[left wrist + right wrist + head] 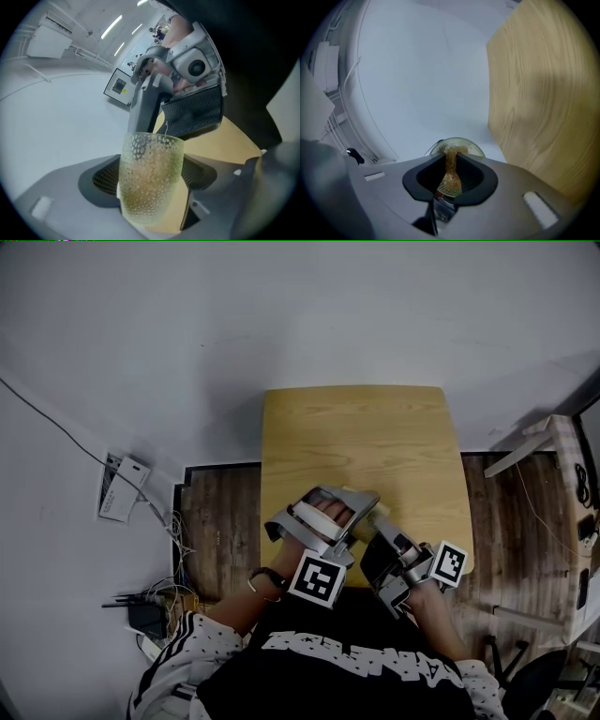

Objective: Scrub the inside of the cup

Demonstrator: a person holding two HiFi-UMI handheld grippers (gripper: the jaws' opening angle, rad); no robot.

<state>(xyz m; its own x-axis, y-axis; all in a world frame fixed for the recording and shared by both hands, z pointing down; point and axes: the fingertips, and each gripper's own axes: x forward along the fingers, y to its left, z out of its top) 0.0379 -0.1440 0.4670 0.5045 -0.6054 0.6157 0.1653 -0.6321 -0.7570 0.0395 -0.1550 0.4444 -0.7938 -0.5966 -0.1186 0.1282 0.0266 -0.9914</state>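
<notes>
Plainly, the left gripper [364, 505] has its jaws clamped against both sides of the pale yellow-green, dimpled glass cup [151, 178], which sits squarely between the mesh-lined pads with its open rim pointing away from the gripper. The right gripper [450, 168] has its jaws drawn almost together on a narrow golden-brown, net-textured strip [451, 185], which I take to be the scrubbing cloth. Just past those jaw tips the cup's round mouth shows, so cloth and cup lie in one line, close together. Whether the strip reaches inside the glass cannot be told from either gripper view.

Both tools meet in the air over the near edge of the light wooden table [356, 437], close to the person's body, with the cup lifted off the tabletop.

By my reading, the grasping and lining-up are done. The scrubbing itself is either just beginning or under way, and working the cloth around the inner wall is what is left.
</notes>
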